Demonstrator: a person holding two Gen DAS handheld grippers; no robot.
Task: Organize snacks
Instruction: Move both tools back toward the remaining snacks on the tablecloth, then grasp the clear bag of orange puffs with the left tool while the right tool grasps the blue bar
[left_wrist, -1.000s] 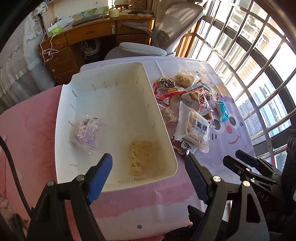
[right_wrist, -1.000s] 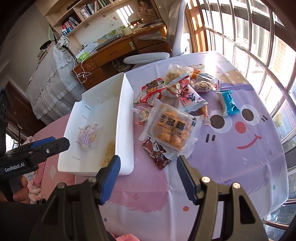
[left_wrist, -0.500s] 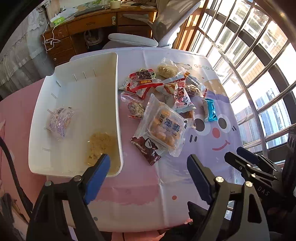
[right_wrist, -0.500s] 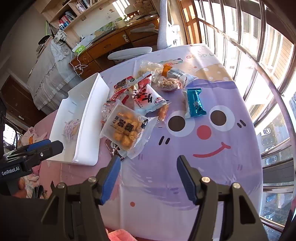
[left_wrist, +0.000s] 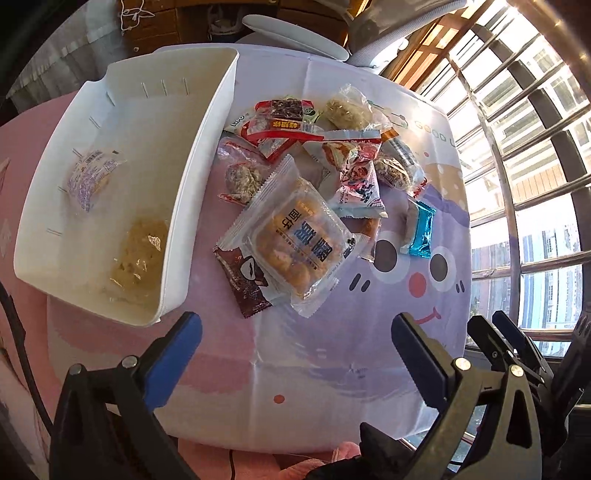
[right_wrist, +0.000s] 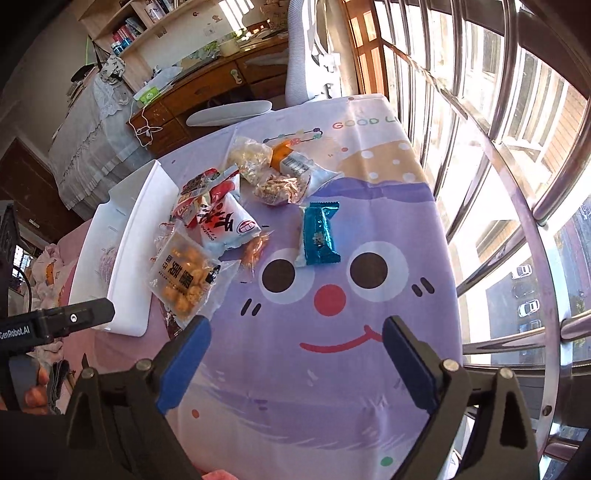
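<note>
A white bin (left_wrist: 207, 155) sits at the table's left and holds a purple-printed packet (left_wrist: 90, 177) and a clear bag of yellow crumbly snack (left_wrist: 138, 254). Several snack packets lie to its right: a large clear bag of fried puffs (left_wrist: 295, 240), a brown packet (left_wrist: 245, 280) and a blue bar (left_wrist: 419, 230). The blue bar (right_wrist: 319, 234), the puffs (right_wrist: 184, 275) and the bin (right_wrist: 133, 236) also show in the right wrist view. My left gripper (left_wrist: 295, 349) is open and empty above the table's near edge. My right gripper (right_wrist: 295, 347) is open and empty over the tablecloth's smiling face.
The round table wears a purple and pink cartoon cloth (right_wrist: 332, 369). A grey office chair (left_wrist: 295, 33) and a wooden desk (right_wrist: 207, 88) stand beyond it. Barred windows (right_wrist: 498, 147) curve along the right. The left gripper's body (right_wrist: 55, 323) shows at the right view's left edge.
Both grippers have moved right, away from the bin, toward the loose snacks and the window side. Both have stayed open and empty.
</note>
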